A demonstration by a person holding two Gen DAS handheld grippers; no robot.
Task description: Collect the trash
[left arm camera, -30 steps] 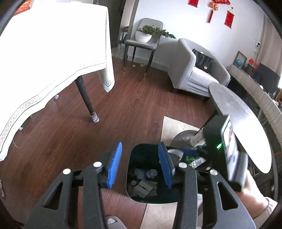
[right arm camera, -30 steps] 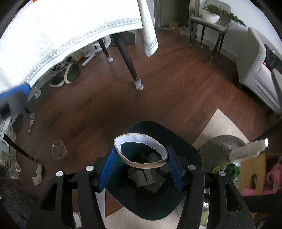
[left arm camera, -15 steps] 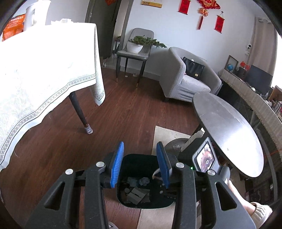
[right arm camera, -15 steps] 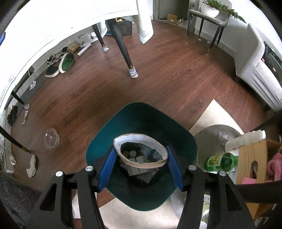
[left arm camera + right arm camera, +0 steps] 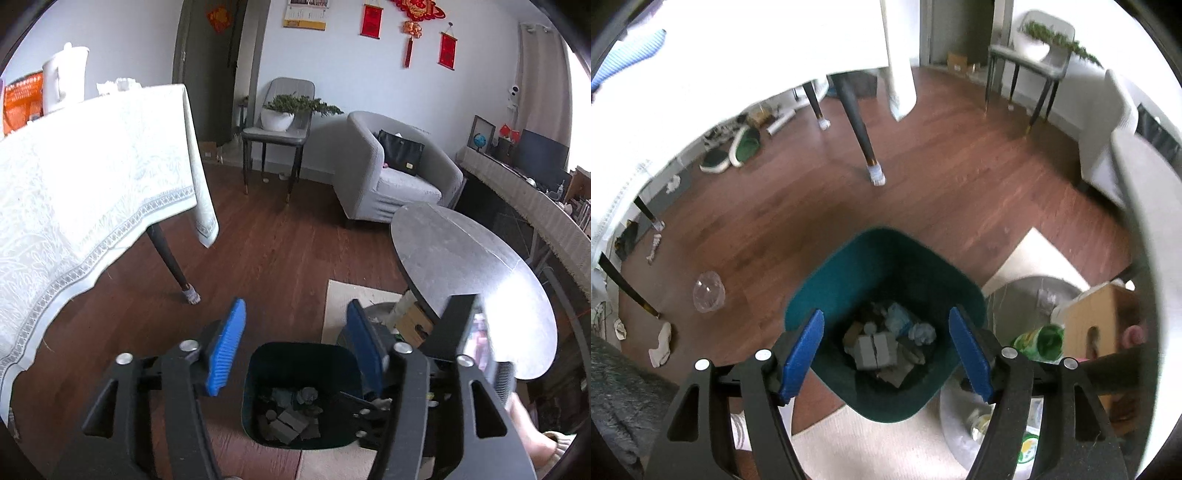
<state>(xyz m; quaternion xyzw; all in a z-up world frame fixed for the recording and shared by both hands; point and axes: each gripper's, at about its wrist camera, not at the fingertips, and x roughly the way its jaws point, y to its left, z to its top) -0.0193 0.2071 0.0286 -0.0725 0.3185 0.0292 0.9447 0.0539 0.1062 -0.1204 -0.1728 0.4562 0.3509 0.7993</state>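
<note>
Both the right tongs (image 5: 886,350) and the left tongs (image 5: 295,347) had just been opening and hung spread and empty over the green bin (image 5: 827,295), which held crumpled paper and grey scraps. A clear plastic cup (image 5: 708,291) lay on the floor, probably left to collect. No writing was legible.

Dark green bin (image 5: 886,258) stands upright on the floor, holding crumpled trash (image 5: 886,339).
</note>
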